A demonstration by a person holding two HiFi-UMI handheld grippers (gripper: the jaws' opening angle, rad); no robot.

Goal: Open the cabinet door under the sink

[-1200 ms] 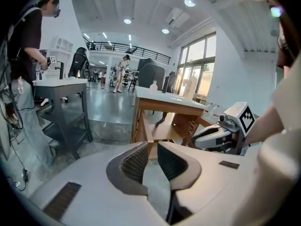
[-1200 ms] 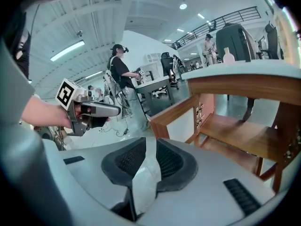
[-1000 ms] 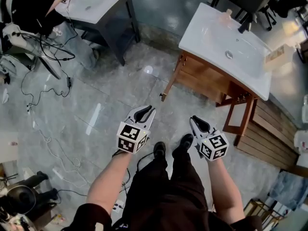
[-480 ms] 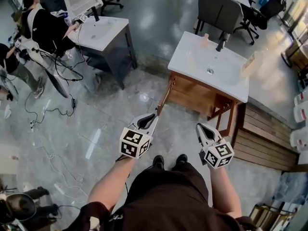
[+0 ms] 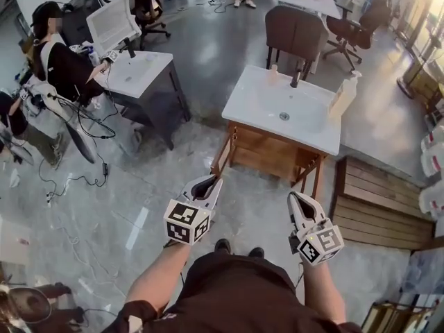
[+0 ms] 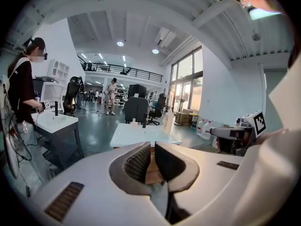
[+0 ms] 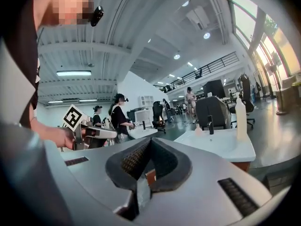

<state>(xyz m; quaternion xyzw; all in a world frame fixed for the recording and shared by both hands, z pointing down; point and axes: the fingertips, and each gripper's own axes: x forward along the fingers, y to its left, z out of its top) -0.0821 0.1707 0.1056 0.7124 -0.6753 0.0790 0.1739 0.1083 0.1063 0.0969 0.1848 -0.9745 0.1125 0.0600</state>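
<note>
With fingers [image 6: 136, 161] of the left gripper [image 5: 207, 185] just closing to an empty slit and the right gripper [image 5: 297, 200] clenched empty, reach toward 12 o'clock for the cabinet [image 5: 267, 152] under the sink [image 5: 281, 103], well apart, front running 10-to-4, nearer the left.

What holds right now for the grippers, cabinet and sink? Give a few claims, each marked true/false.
1. The right gripper is shut and empty. True.
2. The left gripper grips the cabinet. False: it is well short of it. Its jaws have just been closing, with a narrow gap left and nothing between them.
3. A white bottle stands on the sink. True.
4. The faucet is white. False: it is black.
</note>
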